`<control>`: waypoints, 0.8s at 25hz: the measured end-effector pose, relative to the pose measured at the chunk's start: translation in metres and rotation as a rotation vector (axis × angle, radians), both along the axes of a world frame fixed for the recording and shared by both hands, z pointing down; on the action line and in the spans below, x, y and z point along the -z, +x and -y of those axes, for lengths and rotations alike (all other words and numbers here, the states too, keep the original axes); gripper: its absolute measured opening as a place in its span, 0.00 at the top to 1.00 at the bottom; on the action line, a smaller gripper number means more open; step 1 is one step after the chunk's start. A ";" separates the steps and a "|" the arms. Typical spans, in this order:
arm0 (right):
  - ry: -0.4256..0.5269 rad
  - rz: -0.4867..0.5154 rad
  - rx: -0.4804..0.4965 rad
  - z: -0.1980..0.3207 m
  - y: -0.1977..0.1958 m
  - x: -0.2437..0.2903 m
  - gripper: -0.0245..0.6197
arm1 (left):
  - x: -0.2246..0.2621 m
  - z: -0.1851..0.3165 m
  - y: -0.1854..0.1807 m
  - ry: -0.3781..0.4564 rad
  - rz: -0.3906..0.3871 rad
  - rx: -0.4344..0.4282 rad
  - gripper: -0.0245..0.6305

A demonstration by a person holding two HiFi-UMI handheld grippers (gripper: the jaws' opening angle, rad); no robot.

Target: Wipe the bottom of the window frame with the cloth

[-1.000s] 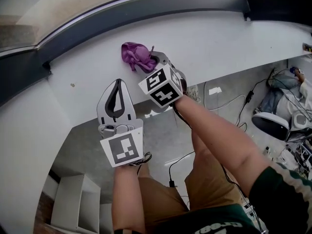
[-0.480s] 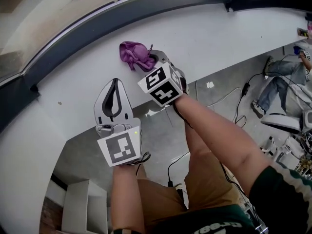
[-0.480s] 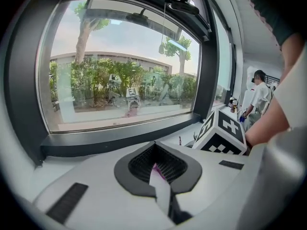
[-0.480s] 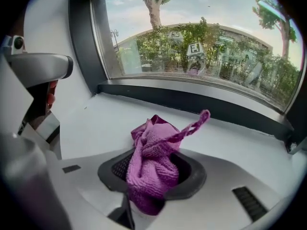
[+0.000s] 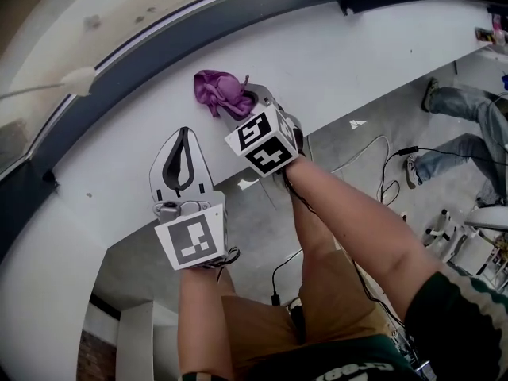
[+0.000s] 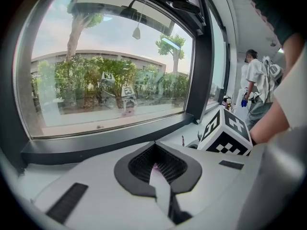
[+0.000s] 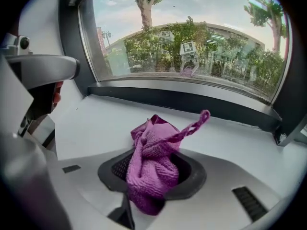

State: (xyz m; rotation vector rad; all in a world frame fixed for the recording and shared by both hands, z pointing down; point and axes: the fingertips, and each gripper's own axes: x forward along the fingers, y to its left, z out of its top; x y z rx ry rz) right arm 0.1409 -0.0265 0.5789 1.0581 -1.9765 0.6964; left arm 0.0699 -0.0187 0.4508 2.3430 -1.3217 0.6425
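Head view: right gripper (image 5: 243, 101), arm outstretched, fingers pinching purple cloth (image 5: 217, 90) over the sill (image 5: 357, 46); left gripper (image 5: 185, 132) fingers pressed together.

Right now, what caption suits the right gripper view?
Right gripper holds bunched purple cloth at the white sill, window frame ahead.

In the head view the right tongs (image 5: 248, 100) lie mostly under their marker cube (image 5: 266, 140), tips buried in the cloth (image 5: 220, 90). The picture's edge cuts a person (image 5: 468, 133) to legs. A pink speck (image 6: 154, 167) inside the left tongs (image 6: 158, 176) is too small to tell.
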 end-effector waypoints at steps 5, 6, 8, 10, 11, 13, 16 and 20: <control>0.000 -0.006 -0.021 0.004 0.032 0.000 0.73 | -0.005 0.005 0.032 -0.010 -0.015 -0.027 0.96; 0.002 -0.008 -0.026 0.006 0.039 0.000 0.73 | -0.007 0.006 0.040 -0.014 -0.021 -0.029 0.96; 0.006 -0.012 -0.035 0.008 0.054 0.000 0.73 | -0.008 0.010 0.054 -0.015 -0.037 -0.034 0.96; 0.008 -0.016 -0.043 0.007 0.068 0.000 0.73 | -0.008 0.011 0.069 -0.012 -0.045 -0.050 0.96; 0.010 -0.019 -0.050 0.007 0.076 0.000 0.73 | -0.009 0.012 0.076 -0.012 -0.048 -0.059 0.96; 0.014 -0.026 -0.074 0.008 0.094 0.000 0.73 | -0.011 0.014 0.090 -0.014 -0.053 -0.076 0.96; 0.015 -0.037 -0.112 0.008 0.120 0.001 0.73 | -0.014 0.017 0.107 -0.015 -0.053 -0.097 0.96; 0.016 -0.052 -0.149 0.008 0.150 0.001 0.73 | -0.021 0.019 0.123 -0.022 -0.038 -0.109 0.96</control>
